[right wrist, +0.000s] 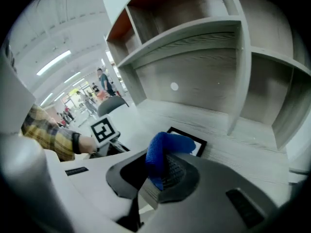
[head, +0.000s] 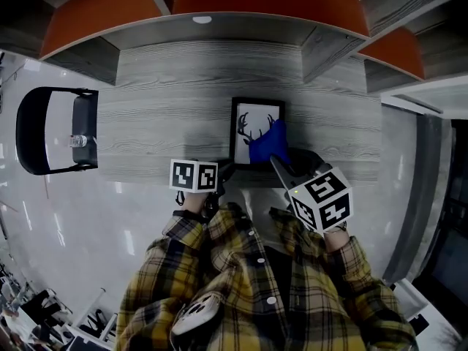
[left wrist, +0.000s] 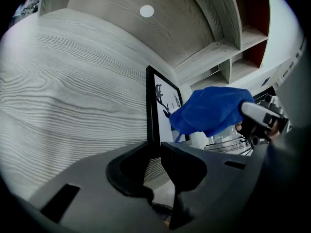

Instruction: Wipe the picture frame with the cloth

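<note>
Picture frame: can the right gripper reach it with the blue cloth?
Probably yes. The right gripper is shut on the blue cloth, which hangs right over the picture frame with nothing between them. The left gripper grips the frame's edge, clear of the cloth.

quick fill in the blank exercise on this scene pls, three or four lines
1. The right gripper has its jaws shut on a ____ cloth.
2. The left gripper has its jaws clamped on the picture frame's ____ edge.
3. The print in the frame shows a deer's head with ____.
4. In the head view, the cloth covers the frame's lower ____ corner.

Missing words: blue; black; antlers; right
</note>
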The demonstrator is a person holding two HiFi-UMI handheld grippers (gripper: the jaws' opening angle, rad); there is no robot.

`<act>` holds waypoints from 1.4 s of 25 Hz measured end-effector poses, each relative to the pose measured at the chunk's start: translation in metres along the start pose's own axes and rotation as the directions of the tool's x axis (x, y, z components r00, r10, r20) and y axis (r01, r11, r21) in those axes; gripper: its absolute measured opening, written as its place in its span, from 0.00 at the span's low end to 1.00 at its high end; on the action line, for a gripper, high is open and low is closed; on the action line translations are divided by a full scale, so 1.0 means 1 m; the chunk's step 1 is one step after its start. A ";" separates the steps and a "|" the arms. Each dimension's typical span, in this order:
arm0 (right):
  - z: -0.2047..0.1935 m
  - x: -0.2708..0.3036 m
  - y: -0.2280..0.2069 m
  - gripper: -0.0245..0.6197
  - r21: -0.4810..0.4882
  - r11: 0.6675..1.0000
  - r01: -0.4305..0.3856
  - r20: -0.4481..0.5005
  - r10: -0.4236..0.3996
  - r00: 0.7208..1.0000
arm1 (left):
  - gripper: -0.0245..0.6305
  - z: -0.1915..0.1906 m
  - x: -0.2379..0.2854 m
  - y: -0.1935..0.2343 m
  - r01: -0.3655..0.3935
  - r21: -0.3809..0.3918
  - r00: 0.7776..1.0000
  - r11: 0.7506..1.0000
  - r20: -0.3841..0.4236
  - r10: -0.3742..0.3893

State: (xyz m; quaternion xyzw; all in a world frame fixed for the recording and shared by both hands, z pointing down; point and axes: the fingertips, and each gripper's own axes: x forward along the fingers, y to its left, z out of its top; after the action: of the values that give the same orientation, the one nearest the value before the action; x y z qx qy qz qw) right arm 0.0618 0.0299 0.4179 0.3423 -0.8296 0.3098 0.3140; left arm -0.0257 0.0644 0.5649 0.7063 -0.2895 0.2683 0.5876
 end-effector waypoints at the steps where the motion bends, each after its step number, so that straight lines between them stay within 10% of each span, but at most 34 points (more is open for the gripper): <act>1: 0.003 0.001 0.013 0.10 0.002 0.999 -0.042 0.008 0.042 0.999 | 0.16 0.000 0.000 0.000 0.001 0.000 1.000 1.000 0.001 -0.001; 8: -0.051 0.055 0.039 0.10 0.127 0.978 -0.165 -0.127 0.181 0.975 | 0.16 0.001 0.001 -0.002 0.008 0.002 1.000 1.000 0.006 -0.008; 35: -0.142 0.026 -0.073 0.10 0.222 0.956 0.191 -0.250 -0.134 0.959 | 0.16 0.001 0.000 0.000 0.011 0.009 1.000 1.000 0.003 -0.011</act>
State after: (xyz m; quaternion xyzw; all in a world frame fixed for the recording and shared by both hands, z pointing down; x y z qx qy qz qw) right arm 0.1463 0.0822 0.5458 0.4070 -0.7117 0.4202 0.3889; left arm -0.0262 0.0638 0.5646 0.7109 -0.2854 0.2656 0.5853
